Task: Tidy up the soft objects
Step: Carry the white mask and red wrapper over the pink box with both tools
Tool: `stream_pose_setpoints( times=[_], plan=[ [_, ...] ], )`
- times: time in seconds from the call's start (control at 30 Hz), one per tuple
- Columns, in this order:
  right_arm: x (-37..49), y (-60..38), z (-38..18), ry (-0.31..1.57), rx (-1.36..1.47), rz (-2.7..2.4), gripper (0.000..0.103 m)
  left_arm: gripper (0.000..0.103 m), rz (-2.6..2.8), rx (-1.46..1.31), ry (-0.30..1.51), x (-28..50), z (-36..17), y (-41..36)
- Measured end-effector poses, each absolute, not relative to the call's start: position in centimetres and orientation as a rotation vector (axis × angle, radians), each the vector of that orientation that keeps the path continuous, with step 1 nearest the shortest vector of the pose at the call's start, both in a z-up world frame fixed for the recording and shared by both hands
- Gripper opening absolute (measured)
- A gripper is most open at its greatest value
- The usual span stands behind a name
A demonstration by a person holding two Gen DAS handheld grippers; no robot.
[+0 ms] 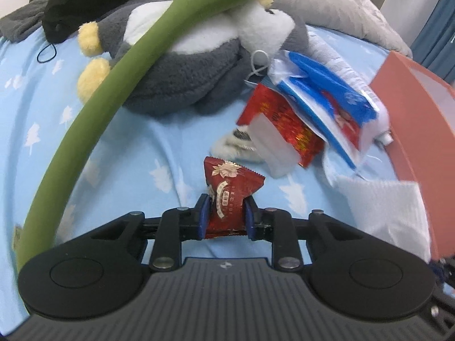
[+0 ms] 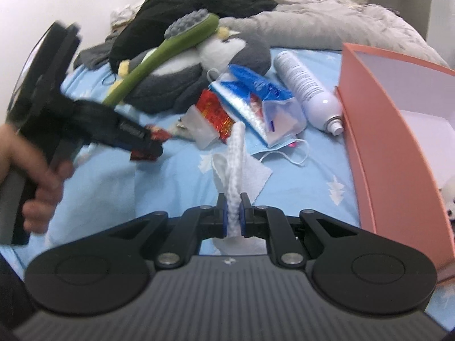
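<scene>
glossy foil snack packet [image 1: 227, 196], fuzzy plush penguin [image 1: 182, 65] — matt cotton bedsheet [image 1: 136, 153], smooth white plastic bottle [image 2: 308, 91]

No legible text in either view. Red snack packet [image 1: 229, 196] carries printed label and flower motif, characters too blurred to read. White spray can [image 2: 305, 85] shows fine print, unreadable. Red foil pack [image 1: 281, 119] has gold marks, illegible.

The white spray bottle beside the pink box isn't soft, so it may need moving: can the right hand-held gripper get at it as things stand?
Probably not yet: the right hand-held gripper is shut on a white paper tissue. The white spray bottle itself lies uncovered.
</scene>
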State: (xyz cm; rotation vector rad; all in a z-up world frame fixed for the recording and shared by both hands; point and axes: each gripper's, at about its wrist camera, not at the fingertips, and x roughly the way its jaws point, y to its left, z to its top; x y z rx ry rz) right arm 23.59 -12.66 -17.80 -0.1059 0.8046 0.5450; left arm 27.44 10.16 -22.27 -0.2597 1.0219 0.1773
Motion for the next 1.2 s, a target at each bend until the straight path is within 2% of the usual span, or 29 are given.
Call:
stream_pose_setpoints(
  times=[0.63,1.2],
  plan=[
    [18.9,-15.1,-13.9,0.74,-0.062,0.521,0.011,0.029,0.079,-0.299,0.989,19.1,-17.8,4.9],
    [20.0,-19.1,-6.3,0.576,-0.023,0.475,0.011,0.029,-0.037,-0.282,0.832,21.2,-7.7,1.0]
  ],
)
